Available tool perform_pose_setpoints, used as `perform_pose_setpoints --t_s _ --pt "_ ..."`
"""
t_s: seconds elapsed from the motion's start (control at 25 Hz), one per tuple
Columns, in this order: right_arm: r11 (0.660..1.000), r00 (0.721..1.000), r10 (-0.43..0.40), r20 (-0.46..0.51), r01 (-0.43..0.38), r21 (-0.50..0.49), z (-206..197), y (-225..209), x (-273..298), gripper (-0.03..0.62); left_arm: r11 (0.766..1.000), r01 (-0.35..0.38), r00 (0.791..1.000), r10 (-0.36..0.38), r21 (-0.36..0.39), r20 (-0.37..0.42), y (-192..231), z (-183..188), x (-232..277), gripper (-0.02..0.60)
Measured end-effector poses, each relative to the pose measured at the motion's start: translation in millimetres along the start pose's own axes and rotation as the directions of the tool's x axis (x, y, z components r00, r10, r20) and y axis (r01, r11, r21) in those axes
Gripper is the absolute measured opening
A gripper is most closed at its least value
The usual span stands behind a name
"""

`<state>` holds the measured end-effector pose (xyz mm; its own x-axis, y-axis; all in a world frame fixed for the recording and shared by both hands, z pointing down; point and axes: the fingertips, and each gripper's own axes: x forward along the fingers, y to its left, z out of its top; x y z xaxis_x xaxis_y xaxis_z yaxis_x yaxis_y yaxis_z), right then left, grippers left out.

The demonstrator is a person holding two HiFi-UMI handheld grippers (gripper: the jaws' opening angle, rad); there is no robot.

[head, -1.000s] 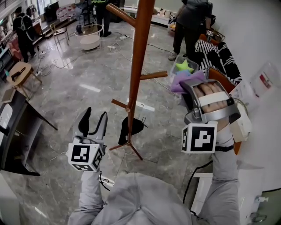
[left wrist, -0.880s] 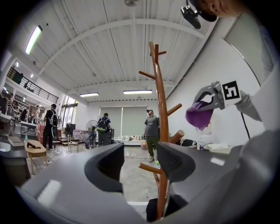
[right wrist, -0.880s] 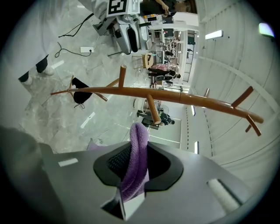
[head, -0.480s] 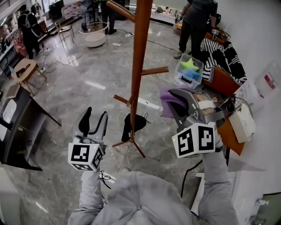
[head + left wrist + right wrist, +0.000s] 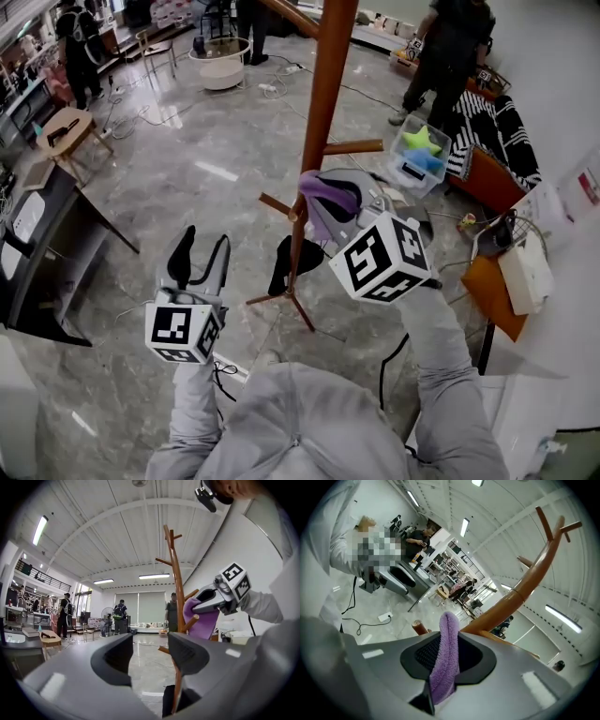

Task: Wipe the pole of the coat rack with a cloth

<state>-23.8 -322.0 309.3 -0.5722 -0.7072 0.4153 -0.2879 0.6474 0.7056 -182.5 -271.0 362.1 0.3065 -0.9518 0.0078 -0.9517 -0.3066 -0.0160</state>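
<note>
My right gripper (image 5: 330, 195): moved in to the pole (image 5: 325, 103), jaws clamped on the purple cloth (image 5: 317, 189) just beside it. My left gripper (image 5: 199, 255): left of the pole, jaws apart, empty.

Fuzzy purple cloth (image 5: 448, 634), soft-piled, is pinched in the right gripper (image 5: 449, 660), all matt grey plastic with textured black pads. Just beside it is the pole (image 5: 319, 141), smooth varnished brown wood. The left gripper (image 5: 150, 656) has the same matt plastic. Beneath both lies the floor (image 5: 187, 178), glossy veined stone.
</note>
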Motion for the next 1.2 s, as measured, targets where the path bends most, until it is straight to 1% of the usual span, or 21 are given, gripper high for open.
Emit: perform_pose_setpoints --t_s 0.08,0.16,0.28,0.44,0.52,0.68,0.96,1.2 --pt "0.999 0.999 0.042 0.013 -0.043 0.028 1.3 0.8 9.4 0.067 1.000 -0.009 1.000 0.009 -0.006 -0.001 3.5 -1.7 -1.1 0.253" --pt "0.992 0.995 0.092 0.039 -0.095 0.079 1.2 3.3 15.7 0.067 1.000 -0.014 1.000 0.014 -0.011 -0.004 5.1 -3.9 -1.4 0.253" --pt "0.973 0.984 0.151 0.094 -0.165 0.162 4.4 3.7 17.4 0.067 1.000 -0.015 1.000 0.015 -0.015 -0.007 4.5 -5.4 -0.7 0.253" --pt "0.944 0.967 0.213 0.140 -0.241 0.225 9.8 4.1 16.9 0.067 1.000 -0.017 1.000 0.016 -0.017 -0.006 7.5 -5.7 0.3 0.253" --pt "0.936 0.959 0.243 0.146 -0.271 0.223 13.9 8.8 15.3 0.067 1.000 -0.012 1.000 0.012 -0.019 -0.004 9.0 -7.3 -0.1 0.253" --pt "0.936 0.948 0.284 0.146 -0.307 0.174 25.2 22.2 8.9 0.067 1.000 -0.005 1.000 0.005 -0.021 0.000 9.1 -6.9 0.2 0.253" --pt "0.936 0.933 0.304 0.194 -0.330 0.124 50.4 35.5 -12.3 0.067 1.000 -0.006 1.000 0.006 -0.019 0.002 8.5 -6.0 -4.7 0.253" --pt "0.935 0.914 0.310 0.262 -0.343 0.092 71.9 47.6 -33.0 0.067 1.000 -0.005 1.000 0.005 -0.013 0.004 2.2 -3.2 -9.7 0.253"
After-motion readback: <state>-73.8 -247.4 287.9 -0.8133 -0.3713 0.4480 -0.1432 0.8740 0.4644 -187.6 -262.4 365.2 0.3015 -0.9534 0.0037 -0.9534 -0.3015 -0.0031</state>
